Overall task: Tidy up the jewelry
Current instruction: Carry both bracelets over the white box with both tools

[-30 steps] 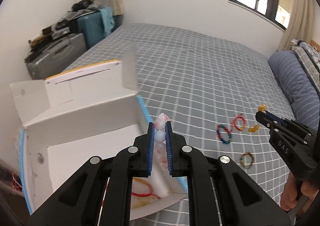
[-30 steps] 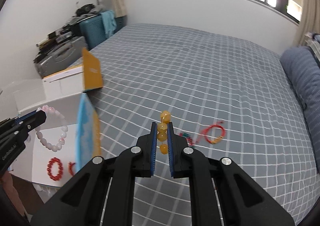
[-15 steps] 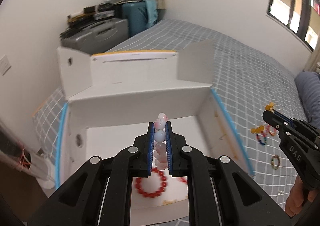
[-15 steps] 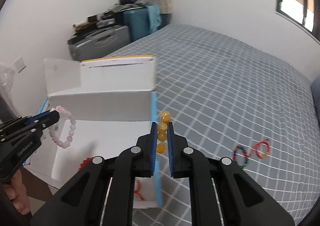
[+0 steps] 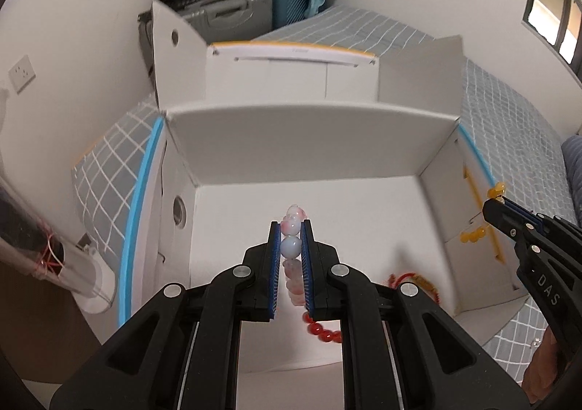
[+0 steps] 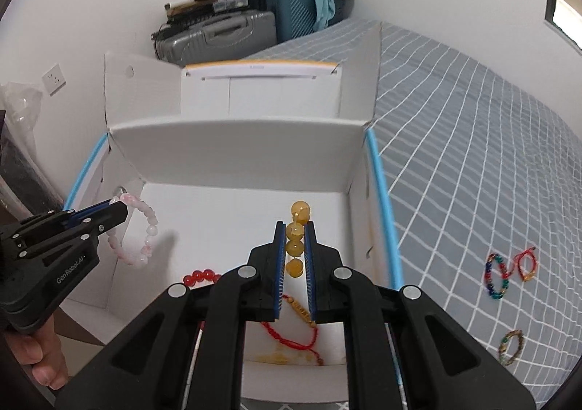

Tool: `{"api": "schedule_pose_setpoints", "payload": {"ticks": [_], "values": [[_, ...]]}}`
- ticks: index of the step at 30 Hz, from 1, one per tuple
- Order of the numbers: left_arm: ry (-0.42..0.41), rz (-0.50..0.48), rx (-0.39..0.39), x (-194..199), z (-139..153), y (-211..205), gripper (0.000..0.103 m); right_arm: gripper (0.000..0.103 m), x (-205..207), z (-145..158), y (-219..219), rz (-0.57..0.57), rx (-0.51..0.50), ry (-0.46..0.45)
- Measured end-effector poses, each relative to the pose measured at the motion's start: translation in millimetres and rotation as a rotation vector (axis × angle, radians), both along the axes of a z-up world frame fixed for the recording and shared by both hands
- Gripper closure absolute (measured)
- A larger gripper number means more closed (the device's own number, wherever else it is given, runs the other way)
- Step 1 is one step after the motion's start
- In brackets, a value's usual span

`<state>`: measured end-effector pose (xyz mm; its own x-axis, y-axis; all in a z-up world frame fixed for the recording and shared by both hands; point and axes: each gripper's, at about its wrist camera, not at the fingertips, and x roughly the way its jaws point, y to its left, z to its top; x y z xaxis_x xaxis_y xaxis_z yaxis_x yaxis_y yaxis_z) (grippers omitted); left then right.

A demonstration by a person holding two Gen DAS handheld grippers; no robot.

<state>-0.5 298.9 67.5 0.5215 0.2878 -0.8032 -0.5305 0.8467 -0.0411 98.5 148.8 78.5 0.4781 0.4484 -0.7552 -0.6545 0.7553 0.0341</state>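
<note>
My left gripper (image 5: 290, 228) is shut on a pink bead bracelet (image 5: 292, 224) and holds it over the open white box (image 5: 309, 133). From the right wrist view the left gripper (image 6: 116, 208) hangs the pink bracelet (image 6: 140, 232) above the box's left side. My right gripper (image 6: 294, 228) is shut on a yellow bead bracelet (image 6: 296, 239) over the box's right half; it also shows in the left wrist view (image 5: 489, 204). Inside the box (image 6: 236, 141) lie a red bead bracelet (image 6: 200, 277) and a red cord bracelet (image 6: 291, 337).
On the grey checked bed (image 6: 473, 119) to the right of the box lie a multicoloured bead bracelet (image 6: 494, 275), a red-orange one (image 6: 525, 262) and a small one (image 6: 511, 346). Suitcases (image 6: 225, 32) stand by the far wall. A clear bag (image 5: 47, 257) sits left of the box.
Both grippers have swung left from over the bed to above the open box, each still holding its bracelet. The box interior now fills both views.
</note>
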Motion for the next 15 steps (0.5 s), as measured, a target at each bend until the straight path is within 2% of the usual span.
{"api": "schedule_pose_setpoints", "payload": {"ticks": [15], "values": [[0.061, 0.015, -0.051, 3, -35, 12, 0.093, 0.094, 13, -49, 18, -0.015, -0.073, 0.117]]}}
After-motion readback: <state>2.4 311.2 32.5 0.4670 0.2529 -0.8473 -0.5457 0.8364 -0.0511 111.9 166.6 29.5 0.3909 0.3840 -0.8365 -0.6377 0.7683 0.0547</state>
